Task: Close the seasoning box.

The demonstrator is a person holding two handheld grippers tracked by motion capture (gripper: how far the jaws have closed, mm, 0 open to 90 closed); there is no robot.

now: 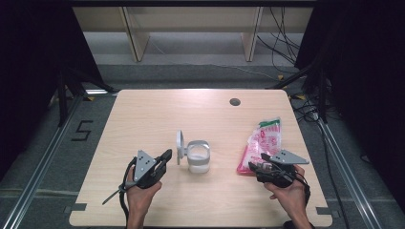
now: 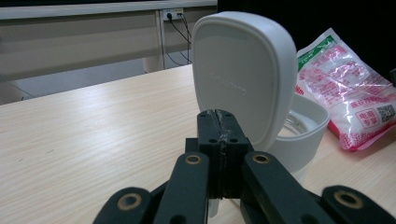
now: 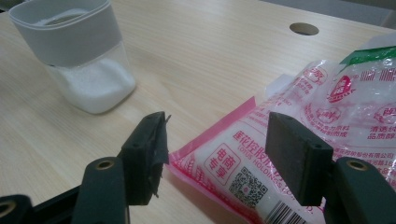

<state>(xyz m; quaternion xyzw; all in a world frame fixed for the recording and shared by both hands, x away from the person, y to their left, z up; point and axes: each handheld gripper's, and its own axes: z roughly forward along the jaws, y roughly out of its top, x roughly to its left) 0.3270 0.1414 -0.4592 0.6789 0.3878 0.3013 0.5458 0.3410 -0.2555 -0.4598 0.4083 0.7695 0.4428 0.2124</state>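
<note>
On the pale wooden table (image 1: pixel 143 114), lying flat toward three o'clock: pink-and-white sealed bag (image 1: pixel 262 143), its near corner sitting between the spread jaws of the right gripper (image 1: pixel 259 163), pads clear of the plastic; far end of the bag cut off in the right gripper view. Standing at centre: white lidded container (image 1: pixel 198 156), hinged lid (image 2: pixel 243 74) tilting upright, white powder (image 3: pixel 95 84) showing through the clear lower wall; inside hidden behind the lid in the left gripper view. Resting toward seven o'clock of the container: left gripper (image 1: pixel 165 156), jaws pressing together on nothing, tips just short of the lid, contact hard to judge.
</note>
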